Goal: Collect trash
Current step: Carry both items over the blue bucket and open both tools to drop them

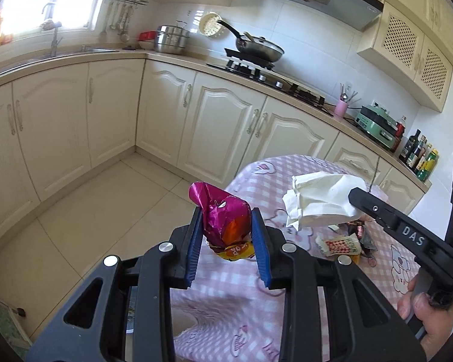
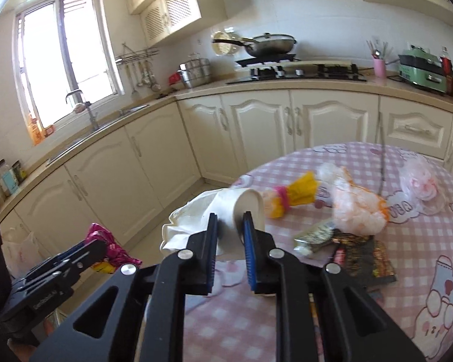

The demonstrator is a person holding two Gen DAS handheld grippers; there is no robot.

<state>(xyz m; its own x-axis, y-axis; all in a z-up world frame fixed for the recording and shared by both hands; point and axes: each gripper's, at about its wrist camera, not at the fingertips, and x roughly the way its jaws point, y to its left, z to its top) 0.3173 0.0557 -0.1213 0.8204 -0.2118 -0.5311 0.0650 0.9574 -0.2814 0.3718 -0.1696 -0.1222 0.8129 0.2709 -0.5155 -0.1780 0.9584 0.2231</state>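
Note:
My left gripper (image 1: 226, 214) is shut on a crumpled magenta and orange snack wrapper (image 1: 223, 217), held above the edge of the round table with the pink checked cloth (image 1: 232, 289). It also shows in the right wrist view (image 2: 111, 246). My right gripper (image 2: 230, 218) is shut on a white paper cup stuffed with white tissue (image 2: 223, 211), raised over the table's left side; it shows in the left wrist view (image 1: 320, 199) as well. Loose trash lies on the table: a yellow wrapper (image 2: 293, 194), a clear and orange plastic bag (image 2: 356, 208), a foil packet (image 2: 314, 236).
A clear pink plastic bag (image 2: 419, 181) and dark packets (image 2: 368, 259) lie further right on the table. Cream kitchen cabinets (image 2: 256, 126) with a stove and pan (image 2: 268, 45) run behind. A white plastic bag (image 2: 18, 253) sits low at the left by the floor.

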